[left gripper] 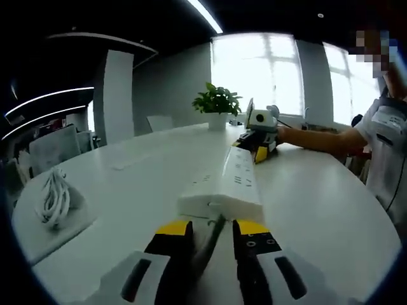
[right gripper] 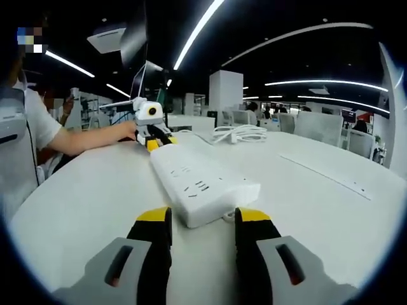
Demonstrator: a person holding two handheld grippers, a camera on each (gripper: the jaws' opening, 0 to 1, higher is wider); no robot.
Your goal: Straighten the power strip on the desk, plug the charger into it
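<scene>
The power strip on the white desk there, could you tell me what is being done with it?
A person holds tongs at each end of the power strip lying flat on the desk. The left tongs and right tongs are both open at its ends. A coiled white charger cable lies apart, not yet plugged in.

Grey grippers with black jaws, yellow tips, dark oval slots; screws on left jaw. White short sleeve.

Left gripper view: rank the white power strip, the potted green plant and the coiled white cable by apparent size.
1. White rectangular power strip, clearly largest, though nearest the camera.
2. Potted green plant and coiled white cable look about alike; their distances differ, so no ranking.
</scene>
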